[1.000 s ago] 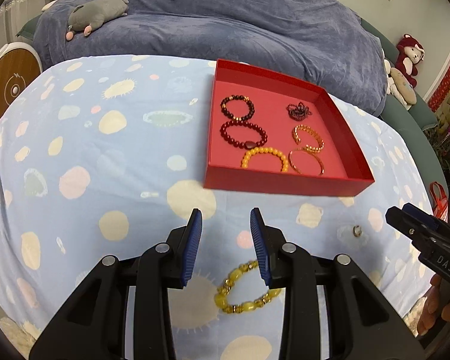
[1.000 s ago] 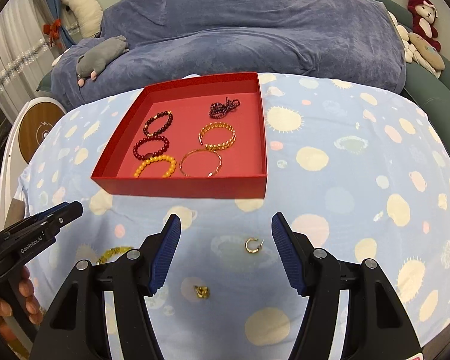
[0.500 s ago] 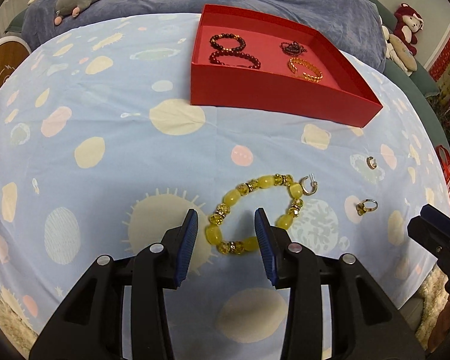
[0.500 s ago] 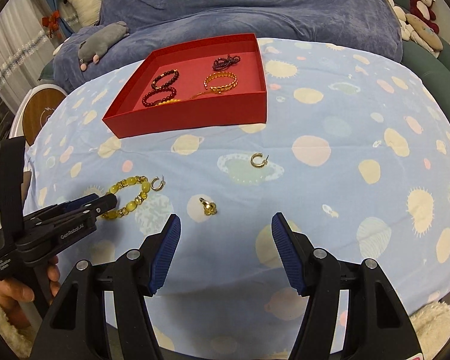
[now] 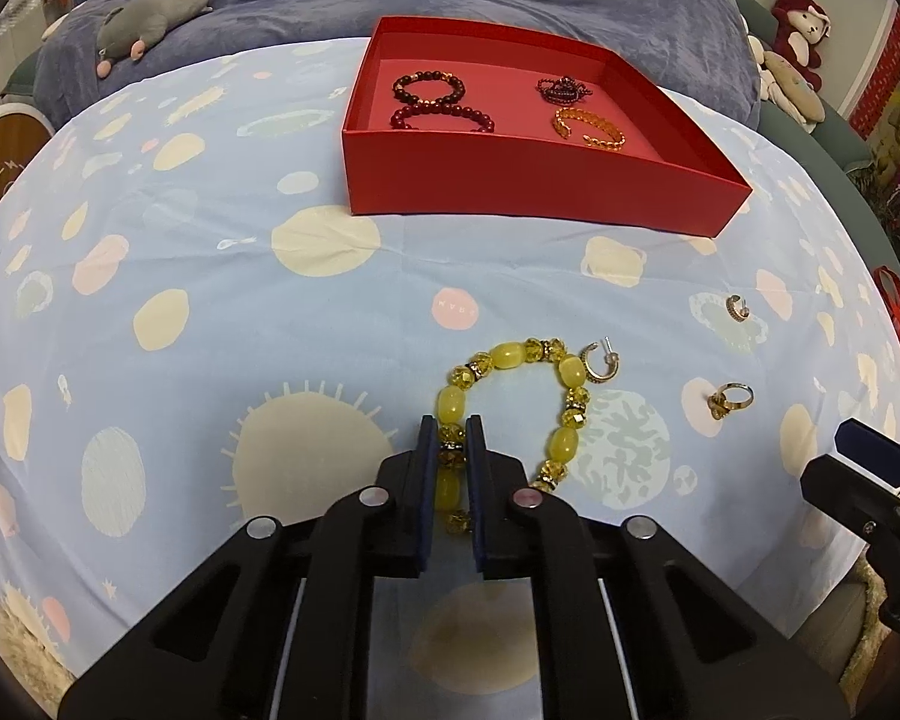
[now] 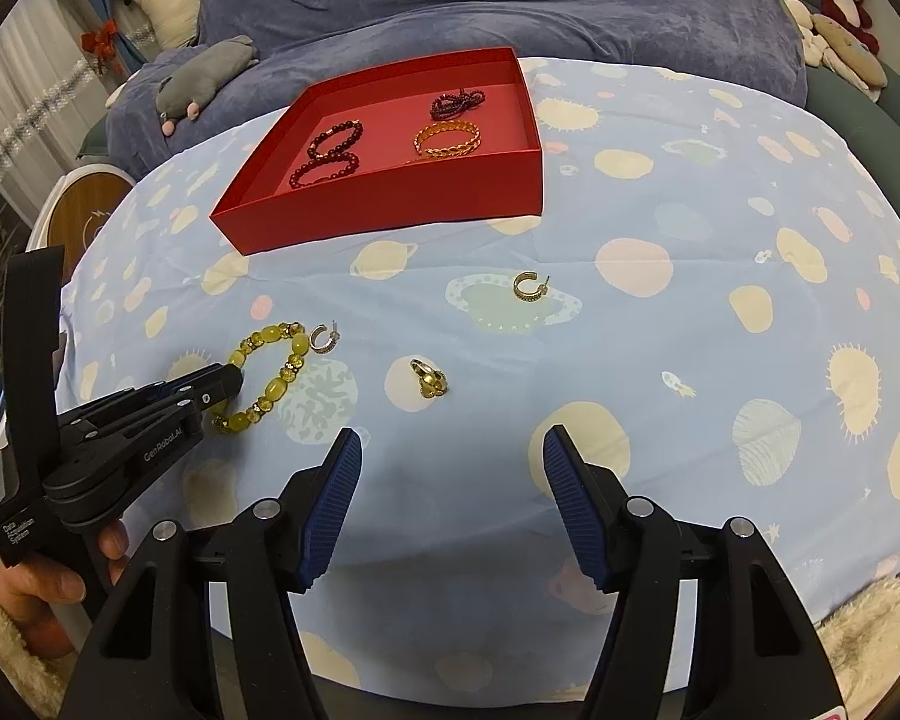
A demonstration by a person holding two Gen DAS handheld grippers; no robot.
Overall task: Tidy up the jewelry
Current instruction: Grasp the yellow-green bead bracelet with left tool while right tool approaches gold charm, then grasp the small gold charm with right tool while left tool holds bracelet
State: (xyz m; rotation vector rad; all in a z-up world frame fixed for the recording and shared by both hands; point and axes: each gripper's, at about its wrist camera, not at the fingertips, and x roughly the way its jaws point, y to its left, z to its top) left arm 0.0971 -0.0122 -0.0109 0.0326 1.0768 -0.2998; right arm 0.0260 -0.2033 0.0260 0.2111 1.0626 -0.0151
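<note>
A yellow bead bracelet (image 5: 561,372) lies on the blue patterned cloth, and also shows in the right wrist view (image 6: 276,387). My left gripper (image 5: 450,441) is shut on the bracelet's near left beads, still down on the cloth. A silver hoop earring (image 5: 600,360) touches the bracelet. A gold ring (image 5: 731,399) and a gold hoop earring (image 5: 738,307) lie to the right. The red tray (image 5: 528,180) behind holds several bracelets. My right gripper (image 6: 450,474) is open and empty, near the ring (image 6: 429,383).
The table's front edge is close below both grippers. A blue sofa with a grey plush toy (image 5: 150,18) stands behind the table. More plush toys (image 5: 801,42) sit at the back right. A round wooden stool (image 6: 84,216) stands on the left.
My left gripper has come down onto the yellow bracelet and closed on its beads. My right gripper has pulled back and lowered, staying open.
</note>
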